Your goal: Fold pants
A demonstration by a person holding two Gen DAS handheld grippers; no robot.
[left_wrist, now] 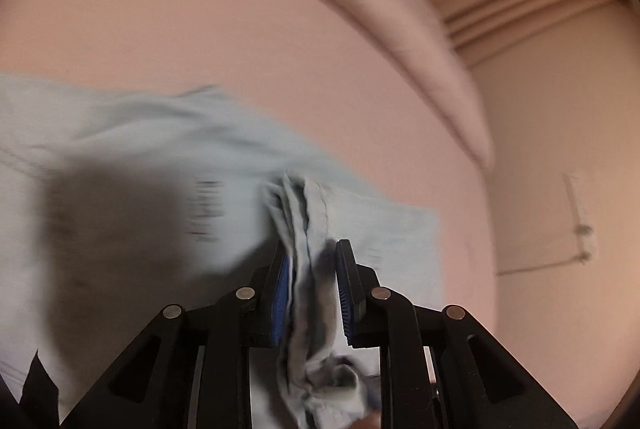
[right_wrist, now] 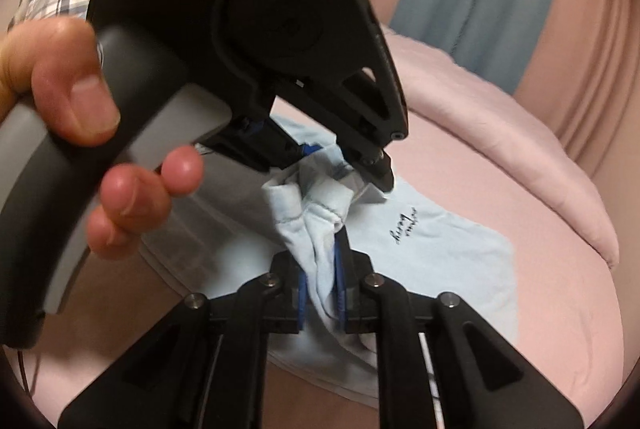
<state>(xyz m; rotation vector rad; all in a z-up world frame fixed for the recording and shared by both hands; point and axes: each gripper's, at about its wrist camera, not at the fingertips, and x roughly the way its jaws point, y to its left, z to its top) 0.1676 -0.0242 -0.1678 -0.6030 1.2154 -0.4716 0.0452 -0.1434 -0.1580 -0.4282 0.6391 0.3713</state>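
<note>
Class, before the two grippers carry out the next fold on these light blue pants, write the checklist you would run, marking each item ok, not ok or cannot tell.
1. Left gripper has cloth between its pads: ok, a bunched ridge of the pants runs through them.
2. Right gripper has cloth: ok, a fold sits between its blue pads.
3. Both grips firm: cannot tell; the right pads look close on the cloth, the left shows a gap on one side.
4. Grippers clear of each other: not ok, they crowd the same bunch.
5. Rest of the pants flat on the pink bed: ok on the printed side; elsewhere cannot tell.
</note>
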